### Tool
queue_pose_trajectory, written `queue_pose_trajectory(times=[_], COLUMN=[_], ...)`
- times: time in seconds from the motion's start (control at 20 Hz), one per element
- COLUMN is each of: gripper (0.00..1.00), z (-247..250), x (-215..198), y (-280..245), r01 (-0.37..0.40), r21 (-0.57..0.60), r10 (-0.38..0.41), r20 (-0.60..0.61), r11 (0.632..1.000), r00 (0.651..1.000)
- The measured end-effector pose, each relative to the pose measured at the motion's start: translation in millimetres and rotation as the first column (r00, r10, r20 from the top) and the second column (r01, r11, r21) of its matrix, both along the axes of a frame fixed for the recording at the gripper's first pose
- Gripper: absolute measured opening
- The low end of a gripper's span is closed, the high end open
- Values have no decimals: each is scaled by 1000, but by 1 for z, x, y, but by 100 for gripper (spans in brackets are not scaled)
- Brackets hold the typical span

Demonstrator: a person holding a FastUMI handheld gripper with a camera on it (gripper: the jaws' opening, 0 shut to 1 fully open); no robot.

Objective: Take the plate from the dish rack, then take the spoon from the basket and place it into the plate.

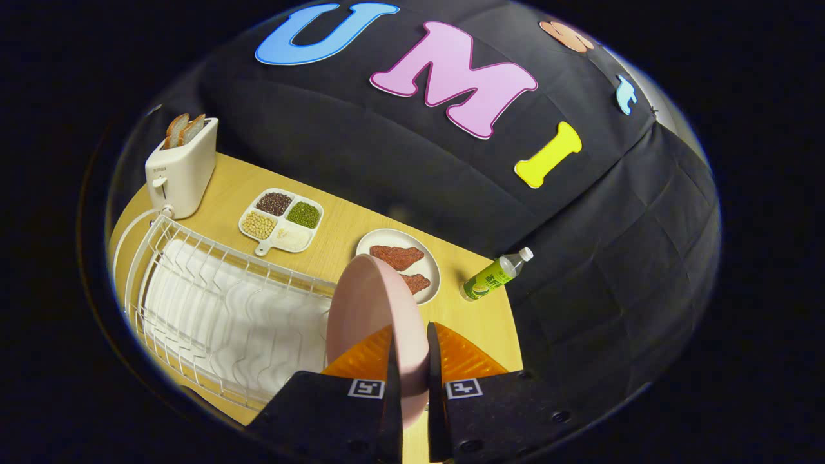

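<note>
While the jaws press on the pink plate from both sides, each orange finger lies flat against one face, so the gripper is clamped on the plate's lower rim. Held on edge like this, upright and thin side toward the camera, the plate keeps the same stance it would have between the wires of a rack, which is likely why it is pinched at the rim and not scooped from below. It appears lifted clear, just beside the near right end of the white wire dish rack, whose slots show no other dishes. Beyond the plate, on the wooden table, sits a white plate with two reddish pieces of food, partly hidden behind the pink one. To the right of that plate lies a green-labelled bottle on its side. Behind the rack stand a four-part tray of beans and grains and a white toaster holding bread. Neither basket nor spoon can be made out, so the first step seems in hand, with the plate yet to be set down flat.
</note>
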State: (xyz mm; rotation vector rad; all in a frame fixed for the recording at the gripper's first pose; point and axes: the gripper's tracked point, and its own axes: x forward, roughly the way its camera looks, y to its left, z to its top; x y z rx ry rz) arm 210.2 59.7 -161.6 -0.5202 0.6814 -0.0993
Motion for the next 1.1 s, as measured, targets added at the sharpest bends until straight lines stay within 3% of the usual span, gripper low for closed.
queue_pose_trajectory(times=[0.25, 0.4, 0.65, 0.9, 1.1], gripper=[20, 20, 20, 20, 20], z=[24, 37, 41, 10, -20], x=[-13, -38, -92, -168, -208], y=[-12, -11, -8, 6, -1], r01=[33, 21, 9, 27, 39], r21=[124, 256, 476, 665, 714], r10=[-36, -25, 8, 104, 158], r20=[21, 14, -33, -156, -207], r11=[992, 966, 879, 747, 699], r00=[999, 1000, 999, 982, 966])
